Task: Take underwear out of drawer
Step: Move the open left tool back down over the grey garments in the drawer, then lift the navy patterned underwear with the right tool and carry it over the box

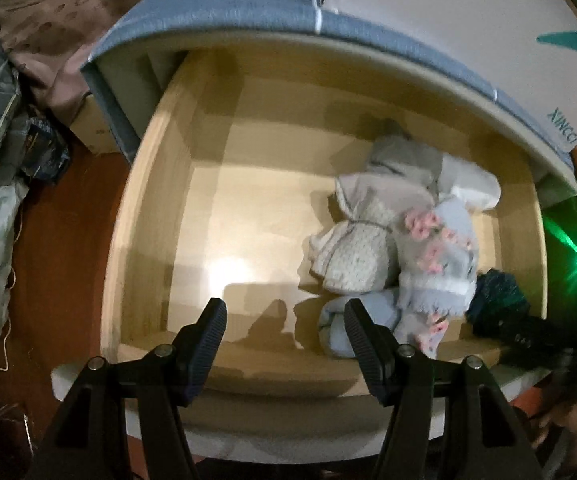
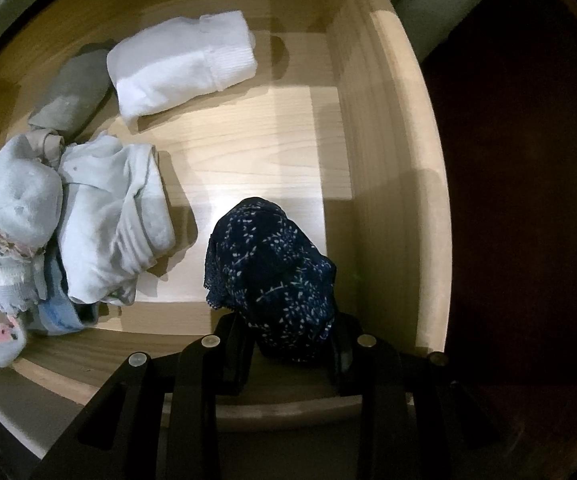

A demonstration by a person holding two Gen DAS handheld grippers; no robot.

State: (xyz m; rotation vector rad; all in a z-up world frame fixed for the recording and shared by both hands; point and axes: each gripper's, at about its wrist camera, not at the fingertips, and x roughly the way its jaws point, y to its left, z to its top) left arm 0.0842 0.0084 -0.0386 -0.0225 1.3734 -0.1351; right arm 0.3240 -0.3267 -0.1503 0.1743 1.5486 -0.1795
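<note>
two grippers over the open wooden drawer. right gripper clamped on the navy floral underwear, bunched between its fingers near the drawer's right wall. left gripper spread wide, empty, pointing down beside the pale clothes pile.
</note>
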